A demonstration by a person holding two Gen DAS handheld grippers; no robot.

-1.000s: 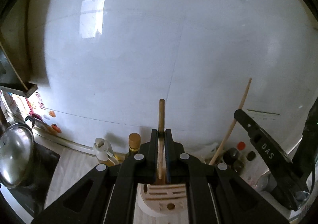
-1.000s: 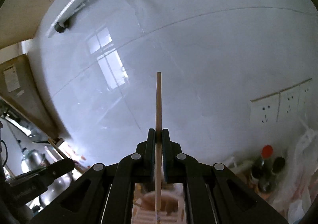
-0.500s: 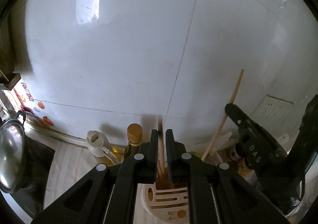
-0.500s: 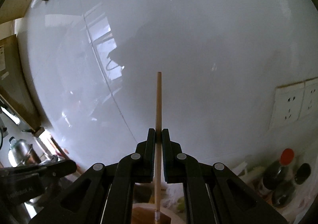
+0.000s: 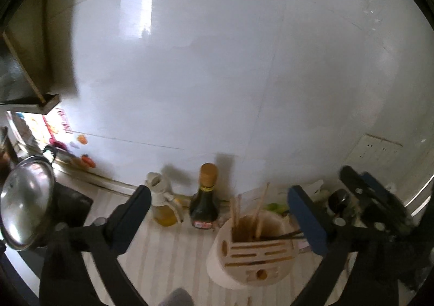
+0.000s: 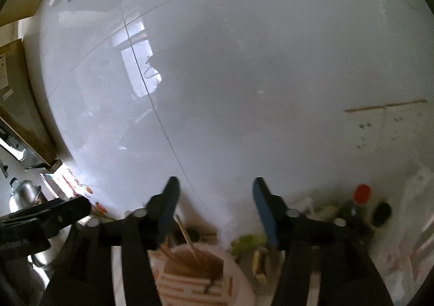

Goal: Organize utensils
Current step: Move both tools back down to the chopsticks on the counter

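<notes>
A pale utensil holder (image 5: 252, 257) with slots on its front stands on the counter, seen in both wrist views. Several wooden chopsticks (image 5: 260, 211) lean loose inside it. My left gripper (image 5: 219, 211) hangs above and in front of the holder, its jaws opening wide with nothing between them. My right gripper (image 6: 214, 205) is over the same holder (image 6: 195, 278), jaws opening and empty; wooden chopsticks (image 6: 187, 235) stand in the cup just below its left finger. The right gripper's black body (image 5: 379, 208) shows at the right of the left wrist view.
A dark sauce bottle (image 5: 204, 200) and an oil bottle (image 5: 162, 205) stand behind the holder against the white tiled wall. A steel pot lid (image 5: 25, 208) lies at the left. A red-capped bottle (image 6: 358, 202) and plastic bags sit at the right, below wall sockets (image 5: 377, 148).
Both grippers went from shut on a wooden chopstick to open, and both sank toward the holder. The two chopsticks now stand loose in the holder.
</notes>
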